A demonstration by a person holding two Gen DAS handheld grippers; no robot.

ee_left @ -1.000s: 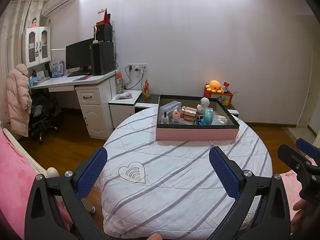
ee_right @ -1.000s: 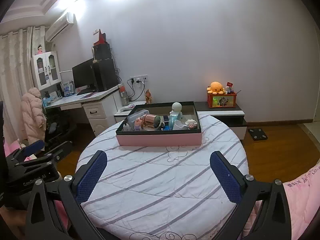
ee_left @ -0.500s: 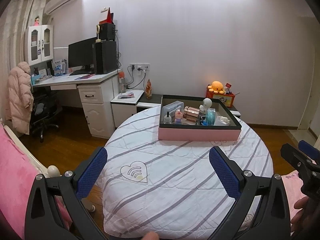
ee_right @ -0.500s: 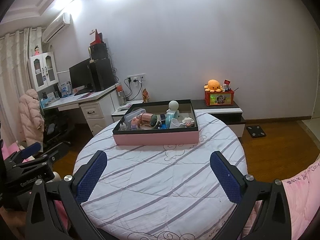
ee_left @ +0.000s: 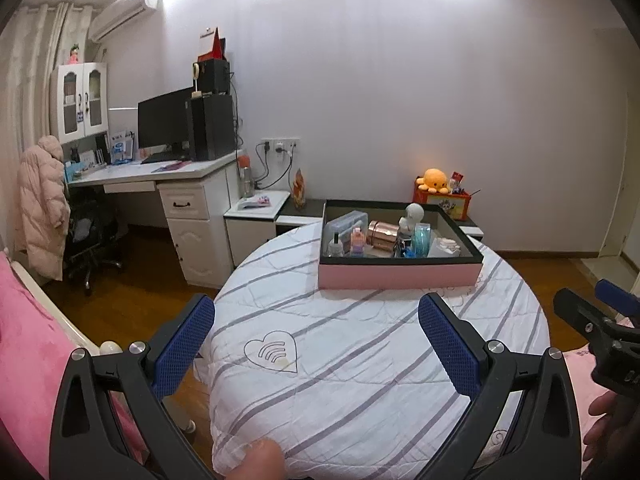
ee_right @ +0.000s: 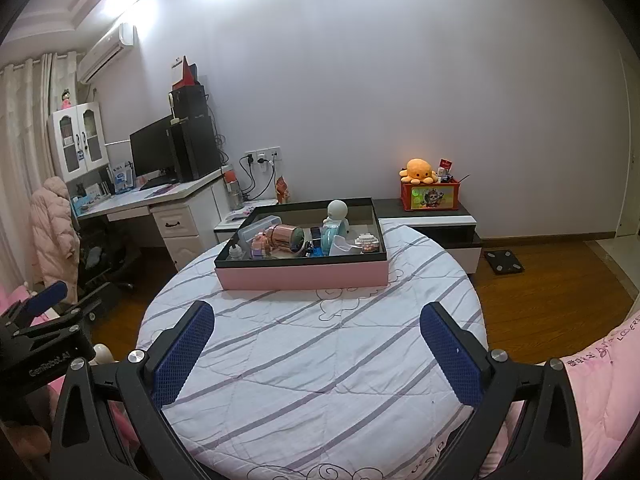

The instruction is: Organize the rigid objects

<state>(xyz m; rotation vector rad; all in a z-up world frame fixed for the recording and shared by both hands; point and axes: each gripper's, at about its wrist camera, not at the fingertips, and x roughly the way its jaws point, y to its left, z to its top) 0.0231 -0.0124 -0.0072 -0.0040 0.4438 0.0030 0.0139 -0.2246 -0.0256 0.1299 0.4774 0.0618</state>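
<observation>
**Hard, light pieces waiting in the pink box**

We hold the left gripper (ee_left: 316, 344) and right gripper (ee_right: 316, 344) spread wide and empty above the striped worktop (ee_right: 320, 360). At twelve o'clock sits the pink box (ee_right: 302, 276). Its copper canister (ee_right: 282, 238) looks slick and stiff; we'd pinch its sides. The white figurine (ee_right: 337, 212) seems fragile.

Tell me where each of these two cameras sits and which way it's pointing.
Left wrist: rides the open left gripper, facing across the round striped table to the pink-sided tray; right gripper at its right edge.
Right wrist: rides the open right gripper, facing the same tray; left gripper at its left edge.
Shared: table, tray, orange plush octopus.
</observation>
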